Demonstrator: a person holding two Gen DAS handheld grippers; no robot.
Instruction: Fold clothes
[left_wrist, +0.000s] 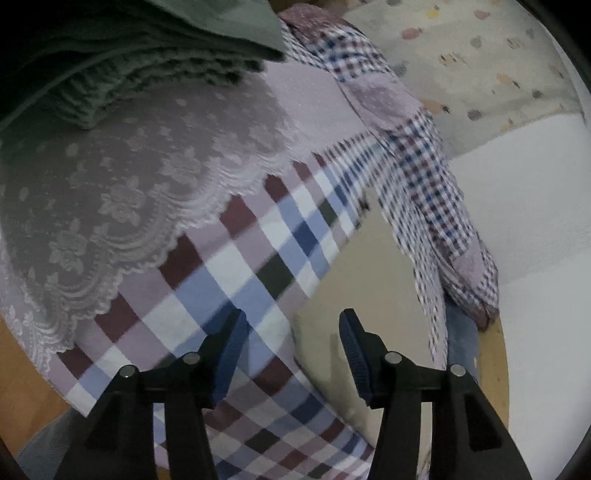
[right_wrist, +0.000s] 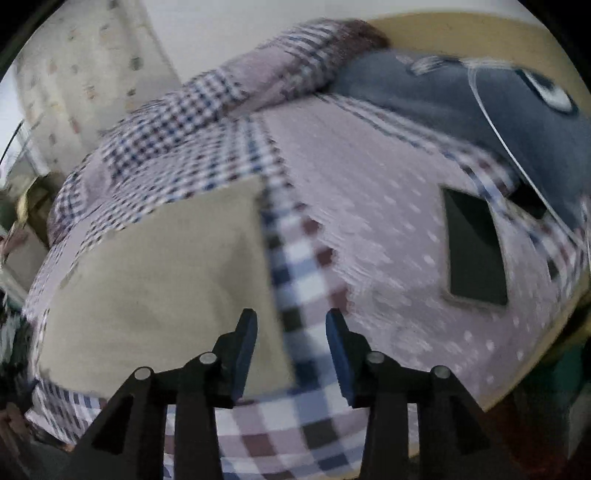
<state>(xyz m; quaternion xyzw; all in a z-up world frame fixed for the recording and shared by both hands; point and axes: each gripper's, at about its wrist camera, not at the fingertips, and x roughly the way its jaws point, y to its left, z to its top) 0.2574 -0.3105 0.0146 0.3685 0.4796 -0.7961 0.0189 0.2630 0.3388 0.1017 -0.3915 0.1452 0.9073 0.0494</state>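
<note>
Checkered tablecloth (left_wrist: 236, 266) is covered partly by a beige garment (right_wrist: 159, 280); both the left gripper (left_wrist: 291, 354) and right gripper (right_wrist: 291, 354) are held wide apart, nothing gripped.

Folded garment (right_wrist: 159, 280) lies on the tablecloth (right_wrist: 388, 229), left of my right gripper (right_wrist: 291, 343). Flat rectangular object (right_wrist: 476, 251) to its right. Folded pile (left_wrist: 122, 62) far left of my left gripper (left_wrist: 293, 350).
</note>
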